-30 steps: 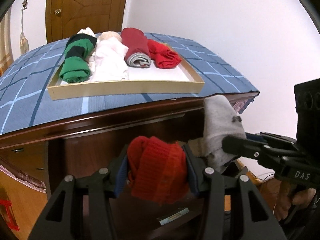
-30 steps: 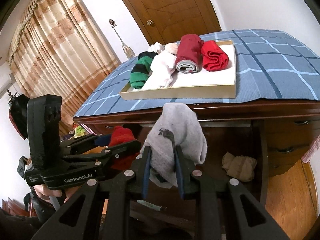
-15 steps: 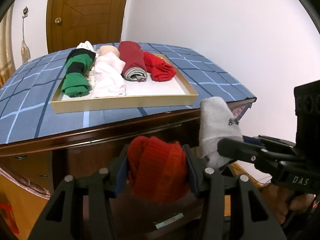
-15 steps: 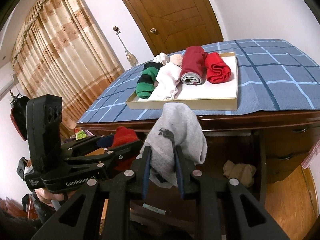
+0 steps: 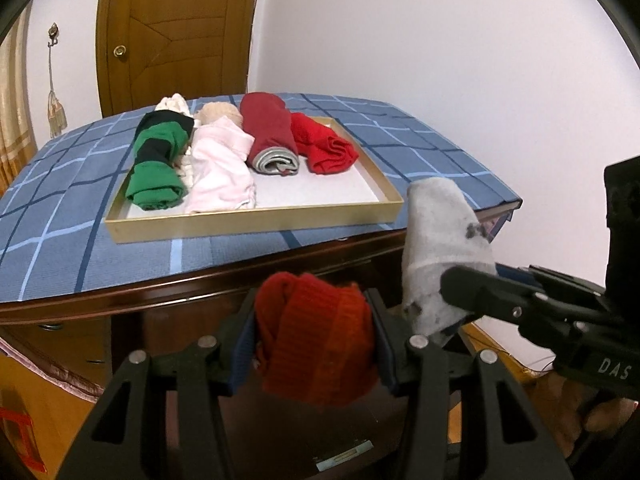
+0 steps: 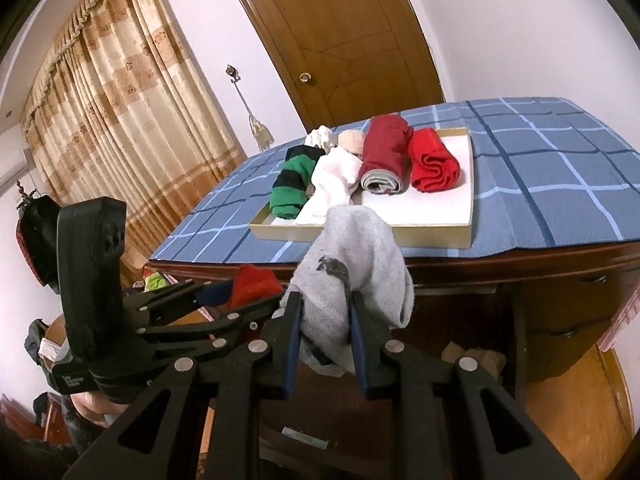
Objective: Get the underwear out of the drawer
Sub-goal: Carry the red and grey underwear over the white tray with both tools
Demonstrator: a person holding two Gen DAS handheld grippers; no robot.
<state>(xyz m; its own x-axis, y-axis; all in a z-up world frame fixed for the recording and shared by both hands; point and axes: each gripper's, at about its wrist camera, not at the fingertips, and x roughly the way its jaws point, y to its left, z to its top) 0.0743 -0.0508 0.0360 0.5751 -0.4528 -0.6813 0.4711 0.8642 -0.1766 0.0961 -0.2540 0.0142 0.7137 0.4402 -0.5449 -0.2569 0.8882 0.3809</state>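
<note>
1. The red knit roll (image 5: 316, 340) sits clamped between the left gripper (image 5: 314, 334)'s moderately parted jaws.
2. The grey roll (image 6: 352, 280) is pinched in the right gripper (image 6: 322, 320)'s nearly closed jaws, just right of the left one.
3. Both grippers tilt downward, in front of the dark wooden dresser (image 5: 160, 300).
4. Ahead and above them, a shallow tray (image 5: 256, 222) on the blue checked cloth (image 5: 60, 220) holds rolled garments.
5. Beyond stand a wooden door (image 6: 344, 32) and curtains (image 6: 104, 112).
</note>
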